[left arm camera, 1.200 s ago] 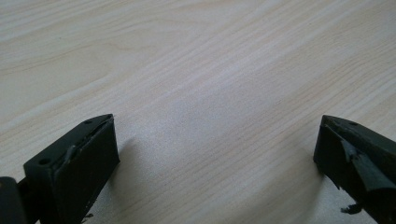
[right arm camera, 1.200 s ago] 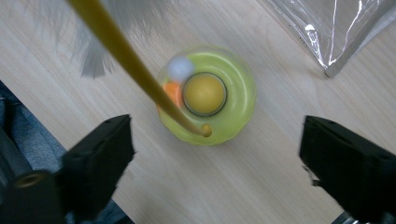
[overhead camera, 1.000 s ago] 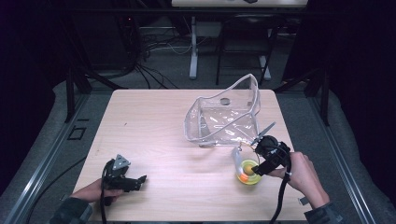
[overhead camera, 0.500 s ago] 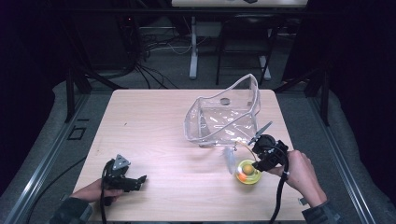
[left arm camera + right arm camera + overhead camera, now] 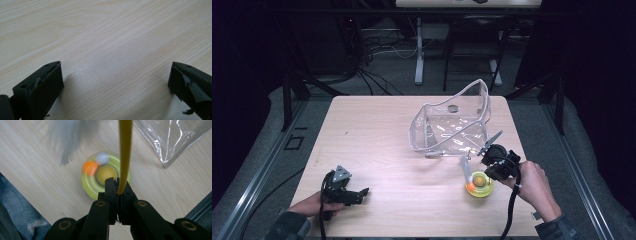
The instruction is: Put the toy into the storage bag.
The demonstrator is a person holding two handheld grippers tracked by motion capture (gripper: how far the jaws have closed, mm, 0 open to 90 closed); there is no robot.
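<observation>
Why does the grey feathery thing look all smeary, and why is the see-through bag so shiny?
In the right gripper view, the grey feather at the yellow stick's end is smeared by blur, while the round yellow-green ball toy stays fairly sharp. In the high view, light glints off the clear plastic bag, and the room behind the wooden table is dark.

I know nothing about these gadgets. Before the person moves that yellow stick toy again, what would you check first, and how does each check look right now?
1. Right gripper has a firm hold on the yellow wand: ok, jaws shut on its lower end.
2. Wand clear of the clear plastic bag: ok in the right gripper view, with the bag off to one side.
3. Green ring toy lying flat on the table: ok.
4. Orange ball and white ball seated in the ring: ok.
5. Feather at the wand's tip free of snags: cannot tell, blurred.
6. Left gripper out of the way: ok, open, over bare table.
</observation>
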